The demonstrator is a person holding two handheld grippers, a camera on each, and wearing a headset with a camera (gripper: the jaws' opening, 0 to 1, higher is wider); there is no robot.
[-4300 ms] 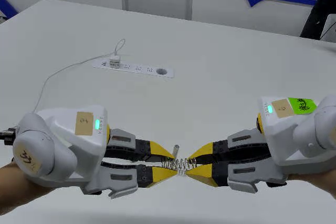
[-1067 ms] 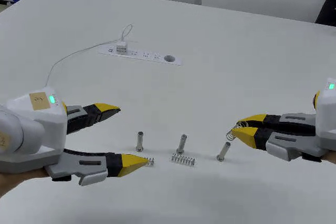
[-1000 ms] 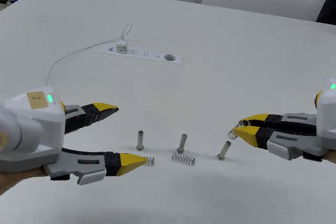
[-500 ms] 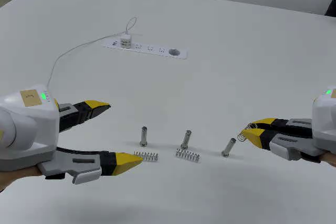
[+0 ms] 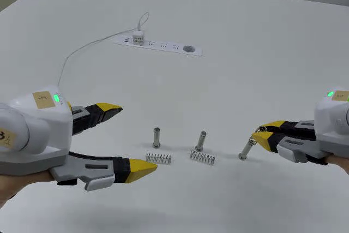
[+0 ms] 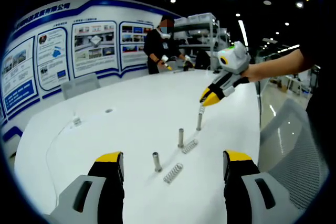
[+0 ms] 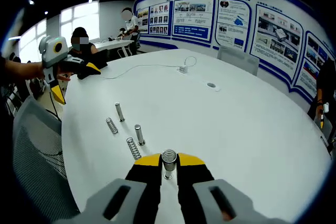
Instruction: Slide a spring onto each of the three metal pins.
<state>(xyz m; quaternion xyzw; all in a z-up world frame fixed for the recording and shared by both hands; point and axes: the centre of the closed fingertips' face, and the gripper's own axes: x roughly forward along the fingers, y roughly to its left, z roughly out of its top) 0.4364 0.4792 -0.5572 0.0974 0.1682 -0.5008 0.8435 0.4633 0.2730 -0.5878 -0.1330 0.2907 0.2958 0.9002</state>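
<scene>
Near three pins lie two springs; left tool wide, right tool holds third.

Table: 3 pins, 2 springs, pwr strip

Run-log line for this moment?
left gripper open, empty | right gripper shut on spring at right pin | left spring, middle spring loose on table
</scene>
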